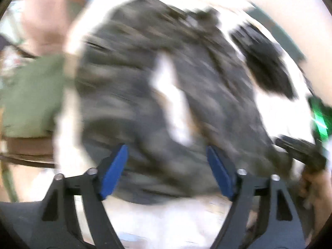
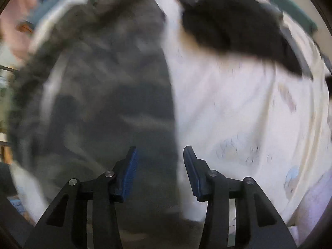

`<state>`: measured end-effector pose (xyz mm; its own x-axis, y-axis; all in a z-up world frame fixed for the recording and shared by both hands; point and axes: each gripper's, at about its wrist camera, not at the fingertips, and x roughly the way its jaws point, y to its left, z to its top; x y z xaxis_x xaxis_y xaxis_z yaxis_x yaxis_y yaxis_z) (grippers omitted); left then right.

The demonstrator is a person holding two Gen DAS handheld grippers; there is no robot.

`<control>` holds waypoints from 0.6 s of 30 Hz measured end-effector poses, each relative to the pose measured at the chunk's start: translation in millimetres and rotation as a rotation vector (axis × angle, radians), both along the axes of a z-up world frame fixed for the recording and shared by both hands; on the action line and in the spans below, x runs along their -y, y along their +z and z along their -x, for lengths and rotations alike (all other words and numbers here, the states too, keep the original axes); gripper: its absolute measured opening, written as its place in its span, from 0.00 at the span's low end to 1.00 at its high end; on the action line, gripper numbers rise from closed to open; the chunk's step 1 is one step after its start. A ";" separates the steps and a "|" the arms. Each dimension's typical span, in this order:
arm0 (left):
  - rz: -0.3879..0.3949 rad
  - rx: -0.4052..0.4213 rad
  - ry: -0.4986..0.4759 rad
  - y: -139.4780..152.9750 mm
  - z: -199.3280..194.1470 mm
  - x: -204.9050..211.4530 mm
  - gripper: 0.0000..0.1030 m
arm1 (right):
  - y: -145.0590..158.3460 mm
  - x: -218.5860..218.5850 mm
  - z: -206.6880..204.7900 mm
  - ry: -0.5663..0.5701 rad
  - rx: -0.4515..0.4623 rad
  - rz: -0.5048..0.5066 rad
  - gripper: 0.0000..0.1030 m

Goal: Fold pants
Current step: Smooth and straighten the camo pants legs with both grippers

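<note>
Grippers [image 1: 167, 169] [image 2: 160, 170] spread, angled over pants [image 1: 145, 95]

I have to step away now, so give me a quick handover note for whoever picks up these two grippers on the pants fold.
Left gripper: open, nothing between the blue pads.
Right gripper: open, holding nothing, above the pants' edge.
Grey pants lie on the white sheet; a separate black garment lies further back.
Done: pants appear released; the pictures are too blurred to judge the fold.
Left: check the fold, finish it if needed.

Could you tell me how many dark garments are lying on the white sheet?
2: the grey pants lie in front of the tongs, and a black garment lies farther back to the right. Blur may hide others.
</note>
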<state>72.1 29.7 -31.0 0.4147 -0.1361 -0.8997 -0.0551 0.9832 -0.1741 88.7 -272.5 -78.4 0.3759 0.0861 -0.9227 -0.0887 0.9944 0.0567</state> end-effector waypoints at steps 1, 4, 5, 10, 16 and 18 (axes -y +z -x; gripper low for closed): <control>-0.029 0.020 0.038 4.3 -1.4 -16.0 0.76 | 12.6 -8.2 3.6 0.033 0.028 -0.064 0.48; -0.065 0.023 0.102 4.5 -5.9 -50.4 0.76 | 27.8 -44.0 10.6 0.133 0.025 -0.180 0.50; -0.060 0.022 0.116 2.7 -5.0 -57.0 0.76 | 30.0 -66.5 14.7 0.201 0.012 -0.206 0.51; -0.051 0.044 0.156 -6.8 7.1 -79.0 0.76 | 21.5 -149.4 31.4 0.381 -0.011 -0.215 0.66; -0.080 0.080 0.174 -8.8 15.5 -84.3 0.76 | -22.5 -211.7 39.7 0.486 -0.086 -0.136 0.64; -0.095 0.087 0.161 -7.2 17.3 -85.4 0.76 | -35.1 -226.8 43.2 0.509 -0.090 -0.078 0.45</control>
